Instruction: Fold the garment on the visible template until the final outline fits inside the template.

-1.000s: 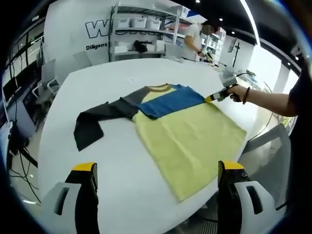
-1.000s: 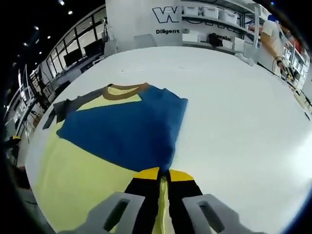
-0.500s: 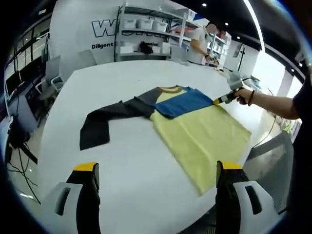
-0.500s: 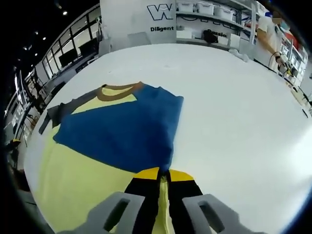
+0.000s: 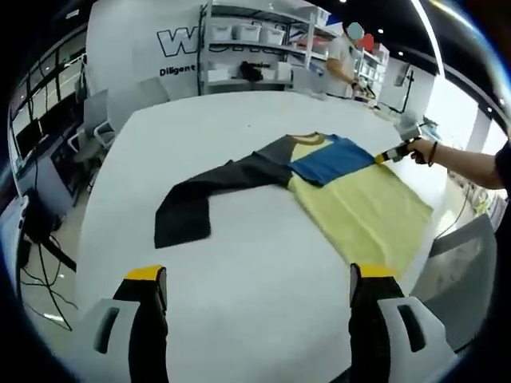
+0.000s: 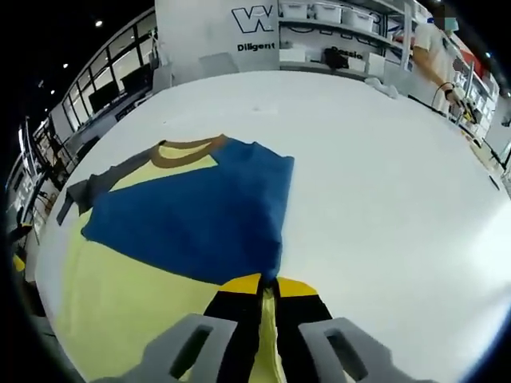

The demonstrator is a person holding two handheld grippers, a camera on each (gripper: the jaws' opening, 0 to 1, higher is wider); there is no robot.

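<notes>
Yellow garment (image 5: pixel 363 211), blue sleeve (image 6: pixel 196 215), dark sleeve (image 5: pixel 207 191), white table (image 5: pixel 239 279).

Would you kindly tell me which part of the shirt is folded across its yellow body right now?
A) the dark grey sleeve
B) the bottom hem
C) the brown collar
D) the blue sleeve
D: the blue sleeve lies over the yellow body with the right gripper shut on its end, while the dark grey sleeve stretches out flat on the table.
</notes>
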